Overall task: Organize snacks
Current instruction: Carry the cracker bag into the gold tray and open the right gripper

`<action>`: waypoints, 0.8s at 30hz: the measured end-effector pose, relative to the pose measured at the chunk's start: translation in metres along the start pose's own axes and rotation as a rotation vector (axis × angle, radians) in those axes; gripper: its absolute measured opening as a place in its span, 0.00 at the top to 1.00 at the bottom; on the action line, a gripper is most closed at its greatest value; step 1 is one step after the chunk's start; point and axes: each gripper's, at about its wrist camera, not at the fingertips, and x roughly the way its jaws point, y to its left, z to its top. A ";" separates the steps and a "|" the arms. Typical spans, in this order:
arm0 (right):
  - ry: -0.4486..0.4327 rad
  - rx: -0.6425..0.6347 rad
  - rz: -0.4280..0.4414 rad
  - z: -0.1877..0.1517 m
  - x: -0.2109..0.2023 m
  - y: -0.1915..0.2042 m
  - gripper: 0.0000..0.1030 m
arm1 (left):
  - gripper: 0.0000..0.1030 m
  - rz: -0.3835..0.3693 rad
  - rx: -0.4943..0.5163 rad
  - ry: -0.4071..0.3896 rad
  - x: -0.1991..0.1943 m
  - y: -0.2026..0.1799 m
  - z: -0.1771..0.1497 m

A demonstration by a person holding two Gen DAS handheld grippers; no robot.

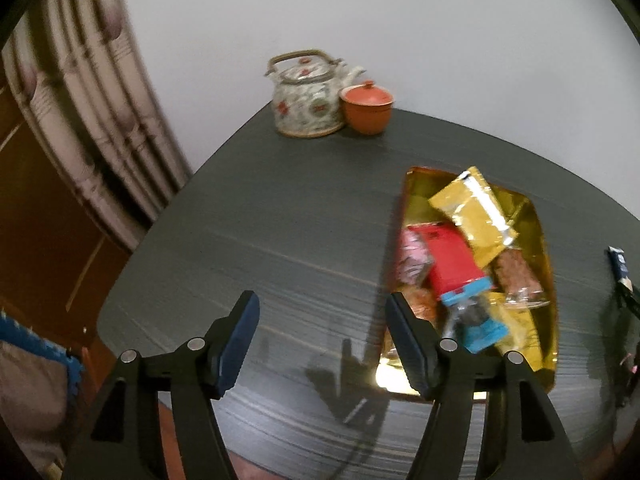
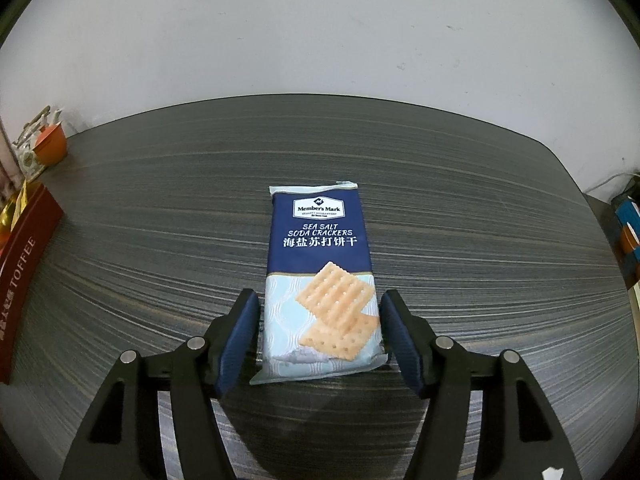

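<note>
grey table (image 2: 460,184): cracker pack (image 2: 320,276) lengthwise, logo end away.

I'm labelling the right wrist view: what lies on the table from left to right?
Teapot → orange lidded cup → red toffee box → soda cracker pack, lying between the right gripper fingers.

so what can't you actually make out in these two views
- Left wrist view: labels on the snacks in the gold tray, motion-blurred.
- Left wrist view: cracker pack, a sliver at the right edge.
- Right wrist view: toffee box, cut off at left; whether the right gripper pads touch the pack.
</note>
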 end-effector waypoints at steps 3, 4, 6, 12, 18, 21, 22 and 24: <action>0.011 0.001 -0.003 0.005 0.002 0.002 0.42 | 0.36 0.021 -0.017 0.010 0.006 0.009 -0.003; 0.013 0.002 -0.003 0.006 0.003 0.002 0.42 | 0.36 0.024 -0.023 0.011 0.007 0.011 -0.004; 0.019 0.007 -0.008 0.011 0.005 0.002 0.41 | 0.36 0.019 -0.035 0.016 0.012 0.015 -0.006; 0.037 0.020 -0.023 0.026 0.013 0.004 0.42 | 0.35 0.029 -0.025 0.018 0.019 0.017 -0.011; 0.051 0.016 -0.025 0.033 0.014 0.012 0.54 | 0.30 0.025 -0.033 0.032 0.026 0.019 -0.013; 0.054 0.017 -0.035 0.036 0.014 0.016 0.54 | 0.29 0.026 -0.038 0.035 0.027 0.021 -0.013; 0.053 0.020 -0.040 0.037 0.014 0.019 0.54 | 0.29 0.026 -0.043 0.033 0.027 0.022 -0.013; 0.051 0.025 -0.053 0.037 0.013 0.024 0.55 | 0.29 0.025 -0.056 0.030 0.026 0.024 -0.012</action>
